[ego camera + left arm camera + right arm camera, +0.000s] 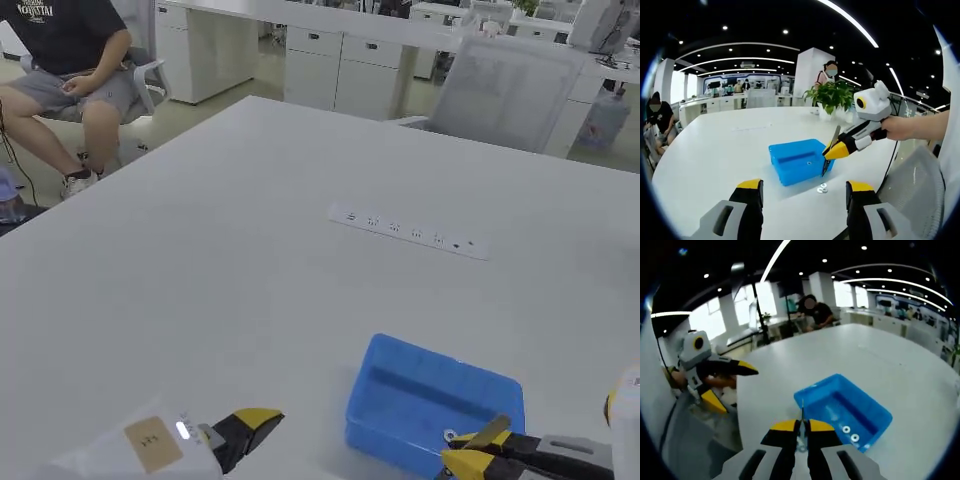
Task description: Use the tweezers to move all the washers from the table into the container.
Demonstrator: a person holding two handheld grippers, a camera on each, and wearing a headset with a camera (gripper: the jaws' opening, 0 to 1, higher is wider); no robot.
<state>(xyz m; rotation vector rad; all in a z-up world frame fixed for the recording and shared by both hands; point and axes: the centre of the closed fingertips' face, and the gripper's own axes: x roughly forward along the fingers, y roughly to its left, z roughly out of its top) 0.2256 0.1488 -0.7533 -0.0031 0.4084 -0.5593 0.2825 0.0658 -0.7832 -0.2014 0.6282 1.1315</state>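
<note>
The blue container (432,398) sits near the table's front edge. My right gripper (478,447) hovers at its near right corner, shut on thin metal tweezers (466,437). In the left gripper view the right gripper (841,147) points the tweezers (829,157) down toward two washers (822,188) lying on the table just in front of the container (797,161). In the right gripper view, two washers (850,433) lie inside the container (860,405) and the tweezers (801,416) stick out past my shut right gripper (801,427). My left gripper (805,189) is open and empty, left of the container (250,425).
A white power strip (410,232) lies across the middle of the table. A grey office chair (510,90) stands beyond the far edge. A person sits at the back left (70,60). A potted plant (832,95) stands on the table further back.
</note>
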